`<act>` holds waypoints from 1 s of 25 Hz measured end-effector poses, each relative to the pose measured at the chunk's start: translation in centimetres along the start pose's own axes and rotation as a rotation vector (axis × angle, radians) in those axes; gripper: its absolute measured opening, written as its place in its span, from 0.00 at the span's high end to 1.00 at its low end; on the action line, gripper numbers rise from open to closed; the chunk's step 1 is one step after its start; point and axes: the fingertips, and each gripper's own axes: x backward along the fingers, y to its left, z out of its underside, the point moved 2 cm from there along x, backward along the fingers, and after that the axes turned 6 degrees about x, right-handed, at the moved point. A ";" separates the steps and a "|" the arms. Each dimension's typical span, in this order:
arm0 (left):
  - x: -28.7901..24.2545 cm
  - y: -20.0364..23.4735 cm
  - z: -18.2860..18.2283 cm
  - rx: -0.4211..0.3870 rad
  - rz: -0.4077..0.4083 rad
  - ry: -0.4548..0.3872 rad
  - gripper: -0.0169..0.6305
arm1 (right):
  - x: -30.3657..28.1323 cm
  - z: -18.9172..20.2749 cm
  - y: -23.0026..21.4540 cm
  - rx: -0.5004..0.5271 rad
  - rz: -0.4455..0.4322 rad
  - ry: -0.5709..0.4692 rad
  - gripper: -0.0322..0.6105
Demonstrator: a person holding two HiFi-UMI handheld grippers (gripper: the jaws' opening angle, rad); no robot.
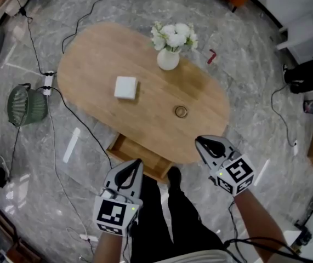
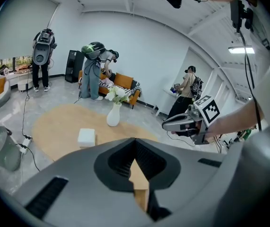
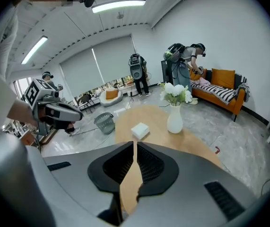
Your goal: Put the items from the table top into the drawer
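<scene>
Left gripper [image 1: 137,165], right gripper [image 1: 200,143] hovering at table [image 1: 90,53] edge, jaws together, holding nothing. White box [image 1: 126,87], small ring [image 1: 181,111] lying on tabletop; drawer [image 1: 140,156] standing open below. Jaws probably needing wide opening before straddling box squarely.

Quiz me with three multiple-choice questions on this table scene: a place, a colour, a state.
1. Where does the white box lie? A on the table top; B on the floor; C on a sofa.
2. What colour are the flowers in the vase? A red; B white; C yellow.
3. The drawer under the table is: A pulled open; B pushed shut; C missing.
Answers: 1 A, it rests on bare wood; 2 B, the blooms are white; 3 A, it juts out, inside showing.
</scene>
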 end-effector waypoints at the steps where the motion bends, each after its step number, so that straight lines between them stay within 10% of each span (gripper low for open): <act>1: -0.3 0.2 0.3 -0.003 0.002 0.004 0.97 | -0.3 0.4 -0.1 -0.002 0.000 0.003 0.88; 25: -7.3 5.0 8.1 0.011 0.038 0.067 0.97 | -10.4 10.2 -3.6 -0.067 0.008 0.089 0.88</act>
